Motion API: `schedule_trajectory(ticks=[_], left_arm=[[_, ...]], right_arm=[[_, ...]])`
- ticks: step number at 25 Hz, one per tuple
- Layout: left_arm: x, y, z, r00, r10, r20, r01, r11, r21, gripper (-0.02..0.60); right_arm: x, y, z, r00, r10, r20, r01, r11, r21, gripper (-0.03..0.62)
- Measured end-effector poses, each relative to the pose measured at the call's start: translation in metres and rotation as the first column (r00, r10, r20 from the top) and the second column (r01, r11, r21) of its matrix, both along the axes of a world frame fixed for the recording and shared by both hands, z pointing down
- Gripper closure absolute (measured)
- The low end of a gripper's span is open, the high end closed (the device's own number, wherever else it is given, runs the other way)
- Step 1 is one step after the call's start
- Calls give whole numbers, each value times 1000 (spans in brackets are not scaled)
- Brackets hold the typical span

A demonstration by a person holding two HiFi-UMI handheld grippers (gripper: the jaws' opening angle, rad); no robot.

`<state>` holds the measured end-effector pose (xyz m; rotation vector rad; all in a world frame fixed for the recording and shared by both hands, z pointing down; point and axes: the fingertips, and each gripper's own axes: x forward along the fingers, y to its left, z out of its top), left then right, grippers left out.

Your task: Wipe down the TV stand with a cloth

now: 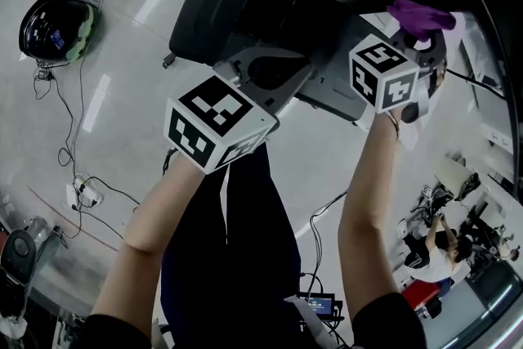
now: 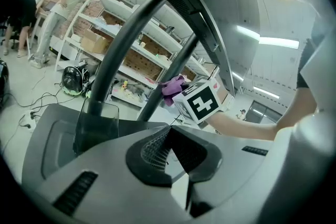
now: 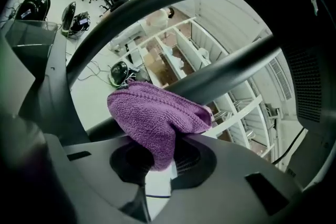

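Two grippers, the left gripper [image 2: 169,136] and the right gripper [image 3: 167,164]; two marker cubes, the left cube [image 1: 216,123] and the right cube [image 1: 384,76]; one purple cloth [image 3: 152,118]; one TV stand [image 1: 237,4] with two slanted poles, the upper pole [image 3: 157,3] and the lower pole [image 3: 231,72]; one white shelving unit [image 2: 149,47]; two people standing in the background, one person [image 2: 27,10] beside another person [image 2: 67,10]; one black, green-rimmed helmet [image 1: 55,27] on the floor [image 1: 122,135].

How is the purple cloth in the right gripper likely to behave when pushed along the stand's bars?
The purple cloth is probably floppy: it bulges and droops over the jaws of the right gripper rather than holding a shape. Its knitted texture suggests it is light and should drag rather than slide on the dark bar.
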<state>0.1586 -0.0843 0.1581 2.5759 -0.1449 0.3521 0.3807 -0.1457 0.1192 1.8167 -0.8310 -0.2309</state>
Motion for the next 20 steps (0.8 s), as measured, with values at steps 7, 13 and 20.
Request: schedule_trajectory(ticks=[7, 13, 20], left_arm=[[-8, -5, 10, 1000, -25, 4, 25, 1000, -19, 575], [-19, -9, 23, 998, -57, 18, 58, 998, -38, 575], [-36, -19, 31, 993, -112, 27, 113, 992, -54, 575]], right_arm=[[2, -3, 46, 999, 5, 33, -2, 996, -93, 520], [1, -5, 99, 996, 8, 84, 9, 979, -202, 520], [-4, -8, 144, 991, -3, 131, 44, 950, -310, 520]])
